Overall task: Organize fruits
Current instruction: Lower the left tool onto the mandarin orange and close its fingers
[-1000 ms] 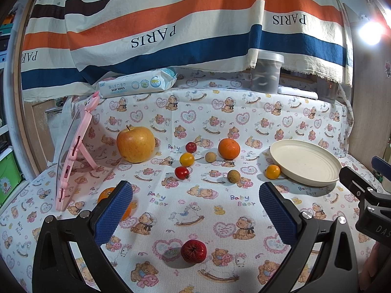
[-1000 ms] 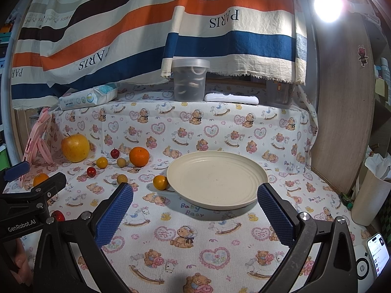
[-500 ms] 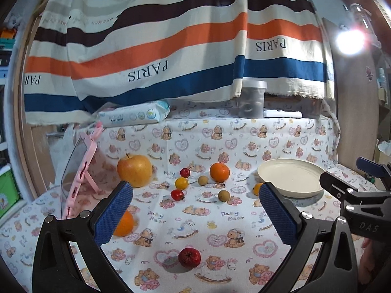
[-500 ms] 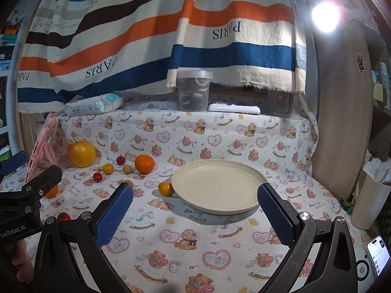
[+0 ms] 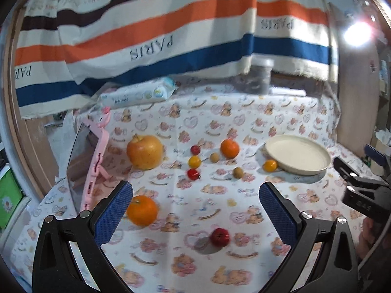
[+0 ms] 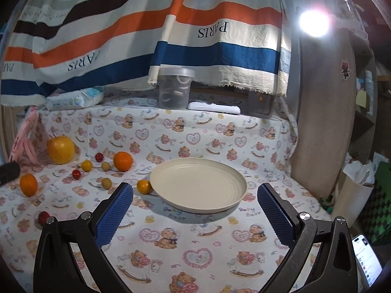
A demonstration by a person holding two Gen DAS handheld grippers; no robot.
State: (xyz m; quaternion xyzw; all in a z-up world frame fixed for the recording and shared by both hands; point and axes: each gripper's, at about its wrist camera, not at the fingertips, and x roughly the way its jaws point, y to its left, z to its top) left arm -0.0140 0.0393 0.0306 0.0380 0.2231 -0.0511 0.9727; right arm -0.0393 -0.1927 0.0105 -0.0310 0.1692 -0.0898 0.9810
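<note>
Fruits lie scattered on the bear-print cloth. A big yellow apple (image 5: 145,151), an orange (image 5: 229,148), a second orange (image 5: 141,210) near my left finger, a small red fruit (image 5: 220,236) and several cherry tomatoes and brown fruits (image 5: 194,162) show in the left wrist view. A cream plate (image 6: 198,188) is empty, with a small orange fruit (image 6: 143,186) touching its left rim. My left gripper (image 5: 195,210) is open and empty above the cloth. My right gripper (image 6: 194,212) is open and empty in front of the plate.
A pink tablet stand (image 5: 95,161) leans at the left. A wipes pack (image 5: 136,95), a clear lidded tub (image 6: 176,88) and a white case (image 6: 213,108) sit on the back ledge under the striped cloth. A phone (image 6: 367,256) lies at the right.
Both grippers have tilted and shifted; the left view now looks down more on the cloth, with the near orange fully in sight. No fruit has moved. Both stay open.
</note>
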